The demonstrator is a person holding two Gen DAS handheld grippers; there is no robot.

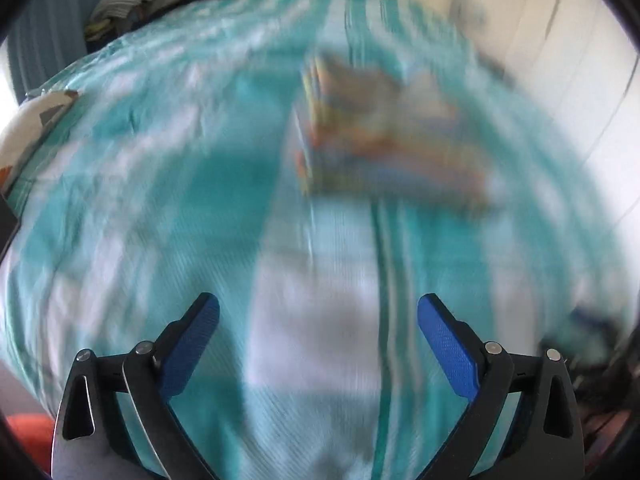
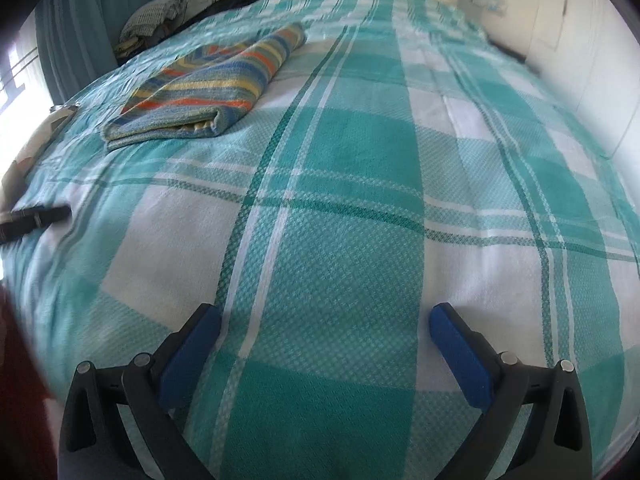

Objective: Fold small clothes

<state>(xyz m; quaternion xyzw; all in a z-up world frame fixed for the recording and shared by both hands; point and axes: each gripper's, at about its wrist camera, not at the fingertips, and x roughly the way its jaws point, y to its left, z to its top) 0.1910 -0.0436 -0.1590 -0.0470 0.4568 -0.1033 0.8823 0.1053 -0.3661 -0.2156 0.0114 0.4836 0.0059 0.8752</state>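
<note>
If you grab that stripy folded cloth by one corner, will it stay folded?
Probably not. The stripy folded woven cloth looks soft, with rounded, saggy edges, so it would likely droop and unfold. It looks thin and probably light. It should not roll, since it lies flat on the teal checked bedspread.

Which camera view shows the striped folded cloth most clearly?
The right wrist view shows it best: the striped folded cloth is sharp, lying flat on the checked bedspread, with its folded edge visible. In the left wrist view the cloth is only a motion-blurred coloured patch.

left wrist: above bedspread | right wrist: same bedspread, low
</note>
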